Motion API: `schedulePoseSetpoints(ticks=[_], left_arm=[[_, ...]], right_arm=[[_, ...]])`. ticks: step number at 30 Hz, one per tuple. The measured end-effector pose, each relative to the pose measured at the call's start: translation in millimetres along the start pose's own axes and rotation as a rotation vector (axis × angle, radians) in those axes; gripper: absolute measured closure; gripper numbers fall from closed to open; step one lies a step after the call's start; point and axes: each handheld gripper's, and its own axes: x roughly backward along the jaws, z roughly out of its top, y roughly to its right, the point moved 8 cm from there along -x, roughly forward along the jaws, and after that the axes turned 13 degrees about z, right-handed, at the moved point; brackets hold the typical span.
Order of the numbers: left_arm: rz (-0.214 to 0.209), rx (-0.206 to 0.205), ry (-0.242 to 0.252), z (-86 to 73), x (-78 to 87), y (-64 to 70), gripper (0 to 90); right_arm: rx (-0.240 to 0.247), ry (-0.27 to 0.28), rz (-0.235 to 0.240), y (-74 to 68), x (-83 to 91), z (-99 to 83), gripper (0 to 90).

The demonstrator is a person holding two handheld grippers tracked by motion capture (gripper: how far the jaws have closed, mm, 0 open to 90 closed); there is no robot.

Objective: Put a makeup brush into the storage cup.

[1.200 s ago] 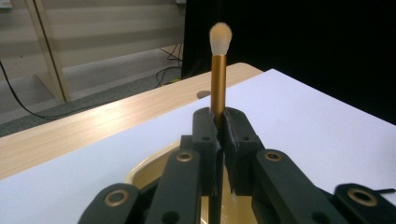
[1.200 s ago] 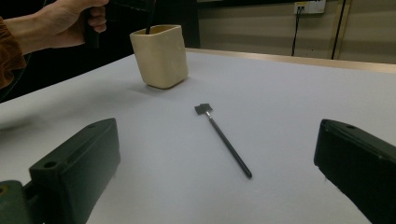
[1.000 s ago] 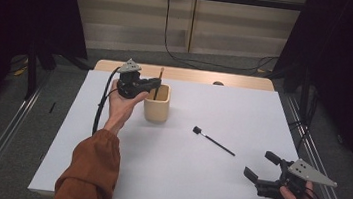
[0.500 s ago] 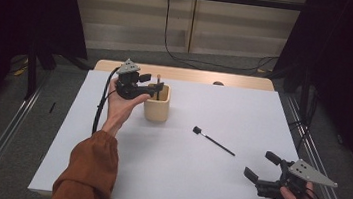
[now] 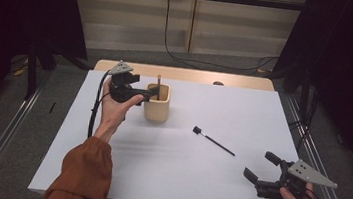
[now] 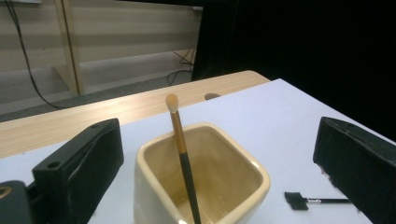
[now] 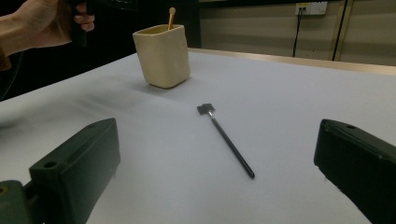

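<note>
L gripper (image 6: pixel 205 154): jaws standing released, straddling the cream ceramic cup (image 6: pixel 201 186); makeup brush (image 6: pixel 182 154) leaning inside, between them, untouched. R gripper (image 7: pixel 210 172): jaws spread, gripping nothing, aiming at black applicator (image 7: pixel 227 138) lying ahead, prob. for pickup.

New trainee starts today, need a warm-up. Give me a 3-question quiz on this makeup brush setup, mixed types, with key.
1. True or false: the left gripper is clamped on the brush standing in the cup.
2. Where does the black applicator lie?
A. inside the cup
B. flat on the white table, between the cup and the right gripper
C. between the right gripper's fingers
3. What colour is the tip of the brush in the cup?

Key: 1 false, its fingers stand open either side of the cup. 2 B. 3 tan.
</note>
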Motion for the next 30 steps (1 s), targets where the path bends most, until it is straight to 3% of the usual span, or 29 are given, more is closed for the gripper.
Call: schedulePoseSetpoints(ticks=[4,7,10,13,25,30], left_arm=[[0.013,-0.014,0.003,-0.9,10.1,-2.8,1.6],[0.023,-0.053,0.028,-1.6,17.9,-3.5,1.6],[0.032,-0.058,0.032,-5.0,23.4,-2.4,1.6],[0.021,-0.034,0.015,-10.2,26.6,-1.3,1.5],[0.036,-0.075,0.037,-21.1,52.0,1.7,1.6],[0.043,-0.047,0.052,-23.7,66.0,-1.8,1.8]], right_arm=[[0.0,0.002,-0.002,-0.3,-0.1,0.4,0.0],[0.003,-0.003,-0.002,-0.3,-0.3,0.1,0.0],[0.002,-0.002,-0.003,0.3,-0.3,0.1,0.0],[0.001,0.0,-0.007,0.8,0.5,0.0,0.0],[0.004,-0.003,-0.006,-0.6,-0.1,0.4,0.0],[0.005,-0.005,-0.005,-1.8,0.1,0.6,0.0]])
